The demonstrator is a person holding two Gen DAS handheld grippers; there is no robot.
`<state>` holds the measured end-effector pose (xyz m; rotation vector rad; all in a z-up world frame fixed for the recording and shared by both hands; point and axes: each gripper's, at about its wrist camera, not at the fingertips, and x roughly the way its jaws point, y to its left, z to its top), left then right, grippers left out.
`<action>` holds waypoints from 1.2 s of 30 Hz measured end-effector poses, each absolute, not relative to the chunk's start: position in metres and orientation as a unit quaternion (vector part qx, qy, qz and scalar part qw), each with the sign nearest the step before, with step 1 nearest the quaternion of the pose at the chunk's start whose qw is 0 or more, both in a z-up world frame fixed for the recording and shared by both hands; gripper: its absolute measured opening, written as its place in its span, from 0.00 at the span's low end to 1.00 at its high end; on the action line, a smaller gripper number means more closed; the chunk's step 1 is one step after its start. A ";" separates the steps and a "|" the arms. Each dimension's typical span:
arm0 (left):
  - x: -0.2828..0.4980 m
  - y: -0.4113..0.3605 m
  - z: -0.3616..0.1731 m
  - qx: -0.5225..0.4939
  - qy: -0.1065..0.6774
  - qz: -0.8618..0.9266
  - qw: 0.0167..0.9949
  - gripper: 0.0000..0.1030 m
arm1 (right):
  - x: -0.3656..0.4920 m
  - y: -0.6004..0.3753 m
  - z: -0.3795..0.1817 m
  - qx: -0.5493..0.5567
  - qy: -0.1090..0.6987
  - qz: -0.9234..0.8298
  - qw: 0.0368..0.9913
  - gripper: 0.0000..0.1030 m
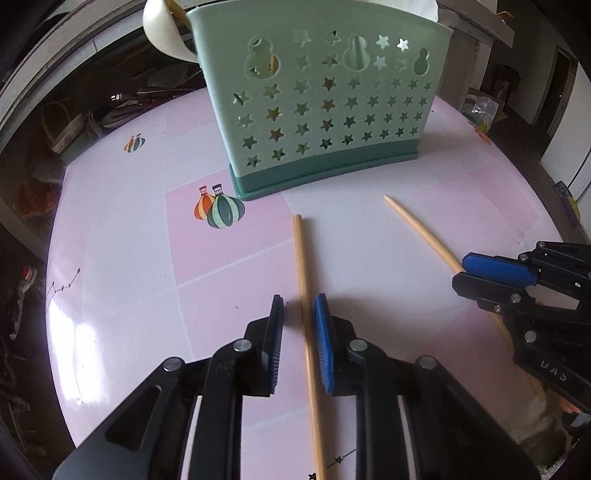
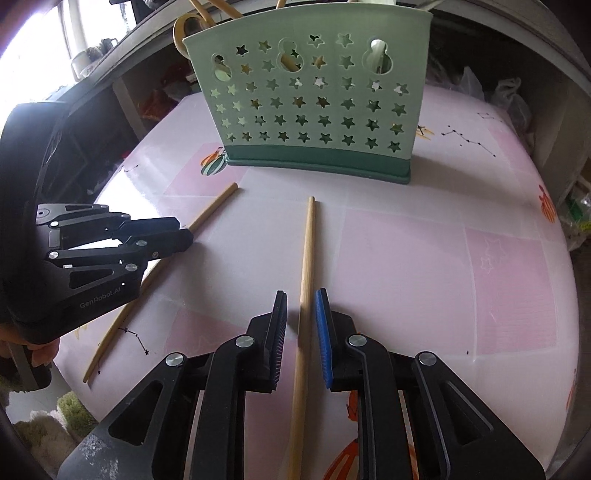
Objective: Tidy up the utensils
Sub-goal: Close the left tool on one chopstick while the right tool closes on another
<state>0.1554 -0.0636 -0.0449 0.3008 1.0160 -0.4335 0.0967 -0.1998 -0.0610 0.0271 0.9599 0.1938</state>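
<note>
Two wooden chopsticks lie on the pink table in front of a green star-punched utensil holder (image 1: 317, 107), also in the right wrist view (image 2: 314, 99). My left gripper (image 1: 298, 310) is open, its pads on either side of the left chopstick (image 1: 301, 258) with a gap on each side. My right gripper (image 2: 301, 306) is open astride the right chopstick (image 2: 306, 251) in the same way. The right gripper shows in the left wrist view (image 1: 469, 273) over the right chopstick (image 1: 421, 229). The left gripper shows in the right wrist view (image 2: 181, 232) over the left chopstick (image 2: 210, 210).
A white spoon (image 1: 162, 33) and wooden utensils (image 2: 207, 14) stick out of the holder. The round table (image 1: 110, 277) has balloon prints (image 1: 219, 210). Clutter and shelves stand beyond the far edge, plastic bags (image 2: 513, 99) at the right.
</note>
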 end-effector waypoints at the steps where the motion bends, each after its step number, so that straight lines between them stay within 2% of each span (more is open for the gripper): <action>1: 0.157 -0.064 -0.045 0.144 0.480 -0.204 0.841 0.15 | 0.098 -0.199 -0.061 0.008 0.460 0.093 0.883 0.16; 5: 0.162 -0.069 -0.046 0.159 0.472 -0.198 0.844 0.12 | 0.103 -0.196 -0.062 -0.011 0.454 0.087 0.887 0.12; 7: 0.162 -0.072 -0.046 0.164 0.469 -0.195 0.846 0.10 | 0.105 -0.197 -0.062 -0.013 0.453 0.084 0.887 0.05; 9: 0.162 -0.074 -0.046 0.167 0.468 -0.193 0.846 0.09 | 0.106 -0.198 -0.062 -0.008 0.455 0.086 0.886 0.05; 36: 0.157 -0.070 -0.047 0.157 0.457 -0.194 0.854 0.08 | 0.112 -0.189 -0.059 -0.030 0.480 0.073 0.874 0.07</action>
